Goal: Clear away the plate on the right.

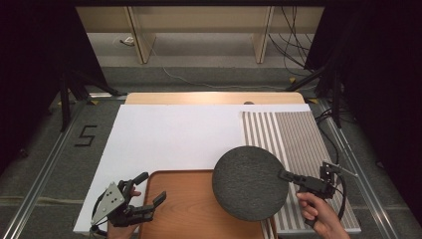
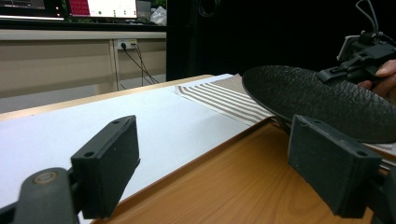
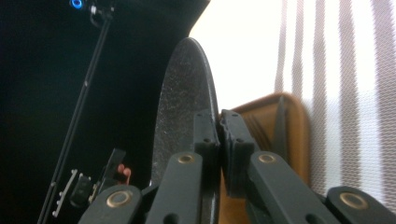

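at the near left, the left hand-held gripper (image 1: 150, 191) rests with its jaws spread wide and nothing between them, over the near left corner of the brown wooden tray (image 1: 189, 209) with rounded corners that lies at the near edge of the tabletop (image 1: 214, 98). at the near right, a hand (image 1: 318, 214) holds the right hand-held gripper (image 1: 282, 174), whose jaws are clenched on the right rim of the round dark grey speckled plate (image 1: 249, 181). in the left gripper view the plate (image 2: 322, 100) hangs tilted, clear of the tray (image 2: 224, 182), with its left part over the tray's right end and its right part over the brown and white striped placemat (image 1: 293, 137). the placemat lies on the right of the large white sheet (image 1: 174, 137) that covers most of the tabletop. a strip of bare pale wood shows along the far edge. beyond it, on the grey floor (image 1: 199, 55), cables trail between pale wooden furniture legs.
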{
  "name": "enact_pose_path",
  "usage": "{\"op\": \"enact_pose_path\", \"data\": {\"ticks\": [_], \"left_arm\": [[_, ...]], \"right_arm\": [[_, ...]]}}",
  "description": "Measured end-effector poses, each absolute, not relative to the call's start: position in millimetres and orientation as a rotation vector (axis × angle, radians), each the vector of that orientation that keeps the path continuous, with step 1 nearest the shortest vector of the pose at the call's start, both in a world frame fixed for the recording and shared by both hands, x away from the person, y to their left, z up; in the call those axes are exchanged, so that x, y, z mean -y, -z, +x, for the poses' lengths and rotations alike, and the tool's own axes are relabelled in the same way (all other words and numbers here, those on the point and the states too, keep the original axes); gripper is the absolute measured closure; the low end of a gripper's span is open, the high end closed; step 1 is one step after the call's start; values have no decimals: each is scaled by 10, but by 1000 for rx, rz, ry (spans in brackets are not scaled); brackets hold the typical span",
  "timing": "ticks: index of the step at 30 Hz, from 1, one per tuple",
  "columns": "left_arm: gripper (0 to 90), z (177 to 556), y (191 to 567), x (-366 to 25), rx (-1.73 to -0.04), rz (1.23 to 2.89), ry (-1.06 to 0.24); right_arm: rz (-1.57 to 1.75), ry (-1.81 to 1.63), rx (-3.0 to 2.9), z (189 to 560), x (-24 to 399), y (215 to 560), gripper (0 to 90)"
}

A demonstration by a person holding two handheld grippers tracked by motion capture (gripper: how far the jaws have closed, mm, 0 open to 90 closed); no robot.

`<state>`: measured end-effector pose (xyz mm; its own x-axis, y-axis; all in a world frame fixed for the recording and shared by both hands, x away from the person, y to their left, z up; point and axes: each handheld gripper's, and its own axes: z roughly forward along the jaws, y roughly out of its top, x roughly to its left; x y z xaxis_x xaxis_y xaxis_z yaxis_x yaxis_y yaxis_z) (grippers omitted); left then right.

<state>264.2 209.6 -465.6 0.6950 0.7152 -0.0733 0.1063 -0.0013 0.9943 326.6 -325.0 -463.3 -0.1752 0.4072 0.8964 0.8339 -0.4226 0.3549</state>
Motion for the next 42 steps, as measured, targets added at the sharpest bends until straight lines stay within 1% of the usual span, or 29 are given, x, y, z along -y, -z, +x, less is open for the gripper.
{"op": "enact_pose_path", "data": {"ticks": [11,42], "left_arm": [[163,2638,4654,-2099,-706,1519,-549],[162,2636,4666,-2087,-702,1527,-544]], "right_arm": [[-1671,1537,1486,3288,2855,4707,869],[-1602,1373,1674,3314,2238,4865,859]]}}
